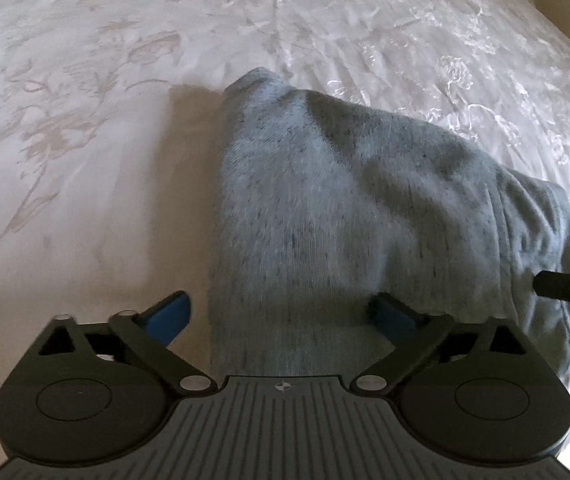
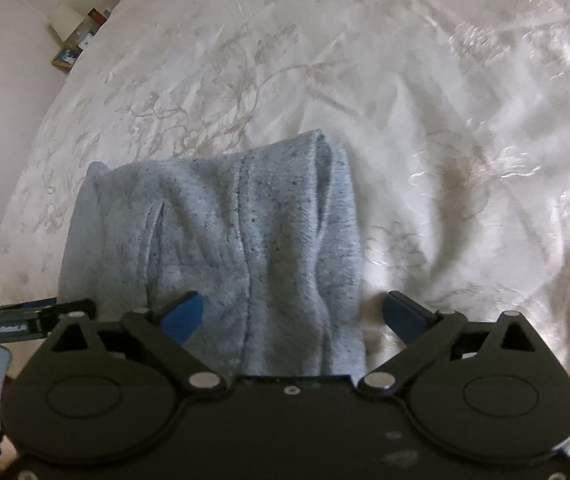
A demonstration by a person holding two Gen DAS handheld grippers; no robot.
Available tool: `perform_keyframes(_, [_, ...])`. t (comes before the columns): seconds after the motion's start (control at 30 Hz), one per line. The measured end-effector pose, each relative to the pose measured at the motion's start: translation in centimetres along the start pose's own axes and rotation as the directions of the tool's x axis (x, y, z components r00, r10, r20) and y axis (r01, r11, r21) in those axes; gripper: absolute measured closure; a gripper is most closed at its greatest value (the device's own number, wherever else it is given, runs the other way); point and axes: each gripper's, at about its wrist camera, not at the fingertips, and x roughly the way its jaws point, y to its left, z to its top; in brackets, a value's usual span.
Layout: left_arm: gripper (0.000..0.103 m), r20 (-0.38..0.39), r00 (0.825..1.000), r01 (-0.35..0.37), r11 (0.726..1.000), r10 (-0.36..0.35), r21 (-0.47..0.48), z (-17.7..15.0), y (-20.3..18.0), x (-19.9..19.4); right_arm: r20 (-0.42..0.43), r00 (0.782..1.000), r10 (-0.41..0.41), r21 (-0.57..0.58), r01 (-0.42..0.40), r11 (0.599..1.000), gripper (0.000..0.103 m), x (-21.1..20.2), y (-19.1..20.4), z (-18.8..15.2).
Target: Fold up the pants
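The left gripper (image 1: 283,314) has its blue pads spread wide, and the near edge of the pants (image 1: 345,208) runs between them and on under the gripper body. The left pad sits just off the cloth over the bedspread (image 1: 85,160); the right pad rests on or just above the fabric, and I cannot tell which. Nothing is pinched. The right gripper (image 2: 299,314) is the same: its pads are wide apart with the pants' near edge (image 2: 221,240) lying in the gap, the left pad over the cloth and the right pad over the bedspread (image 2: 465,140), just past the pants' right border.

Judging from this, the step in hand is either taking hold of the near edge or letting it go after a fold. The pants already look doubled into a thick, compact bundle, so the task seems well along. To do it well, both grippers should close on all layers at the near edge together, stay level with each other, and carry the edge straight toward the far end of the pants so that no layer slips or bunches.

From each gripper outward, the pants stretch away across the bedspread, their far end rising in a soft hump. Seen from the pants, the two grippers sit side by side at the near edge.
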Motion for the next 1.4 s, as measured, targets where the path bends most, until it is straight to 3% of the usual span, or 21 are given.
perform_keyframes(0.13, [0.000, -0.032, 0.999, 0.038, 0.999, -0.038, 0.013, 0.8, 0.0, 1.9, -0.034, 0.999, 0.030, -0.007, -0.030, 1.000, 0.000, 1.5, 1.2, 0.6])
perform_keyframes(0.27, [0.000, -0.059, 0.996, 0.072, 0.997, -0.073, -0.006, 0.8, 0.4, 3.4, -0.047, 0.999, 0.008, -0.007, -0.008, 1.000, 0.000, 2.8, 2.1, 0.6])
perform_keyframes(0.67, [0.000, -0.067, 0.989, 0.131, 0.991, -0.133, -0.034, 0.8, 1.4, 4.0, -0.081, 0.997, -0.009, 0.023, 0.011, 1.000, 0.000, 4.0, 2.2, 1.6])
perform_keyframes(0.73, [0.000, -0.076, 0.987, 0.135, 0.990, -0.138, -0.044, 0.9, 1.5, 3.9, -0.093, 0.996, -0.002, 0.044, 0.006, 0.999, 0.008, 4.1, 2.2, 2.2])
perform_keyframes(0.77, [0.001, -0.080, 0.986, 0.140, 0.989, -0.144, -0.055, 1.1, 1.7, 3.8, -0.093, 0.996, -0.004, 0.054, 0.009, 0.999, 0.025, 3.9, 2.2, 2.5])
perform_keyframes(0.8, [0.004, -0.080, 0.985, 0.147, 0.987, -0.152, -0.065, 1.3, 1.8, 3.7, -0.097, 0.995, 0.002, 0.062, 0.004, 0.998, 0.044, 3.5, 2.2, 2.7])
perform_keyframes(0.87, [0.040, -0.056, 0.982, 0.175, 0.981, -0.180, -0.085, 1.1, 1.9, 2.8, -0.095, 0.995, 0.022, 0.061, -0.016, 0.998, 0.064, 2.6, 2.2, 3.1])
perform_keyframes(0.97, [0.070, -0.027, 0.983, 0.176, 0.979, -0.180, -0.104, 0.9, 1.7, 1.1, -0.077, 0.996, 0.043, 0.053, -0.039, 0.998, 0.072, 0.9, 3.0, 3.5])
perform_keyframes(1.03, [0.080, -0.003, 0.985, 0.169, 0.979, -0.171, -0.113, 0.8, 1.5, -0.3, -0.055, 0.998, 0.040, -0.003, -0.041, 0.999, 0.073, -0.4, 4.7, 3.6])
perform_keyframes(1.23, [0.085, 0.123, 0.980, 0.171, 0.978, -0.156, -0.120, 1.7, 2.7, -5.3, 0.003, 0.995, 0.095, -0.141, -0.094, 0.986, 0.075, -3.2, 9.8, 5.2])
perform_keyframes(1.4, [0.085, 0.224, 0.965, 0.163, 0.980, -0.134, -0.116, 5.4, 5.2, -8.7, 0.062, 0.983, 0.176, -0.179, -0.162, 0.970, 0.075, -3.9, 13.0, 9.1])
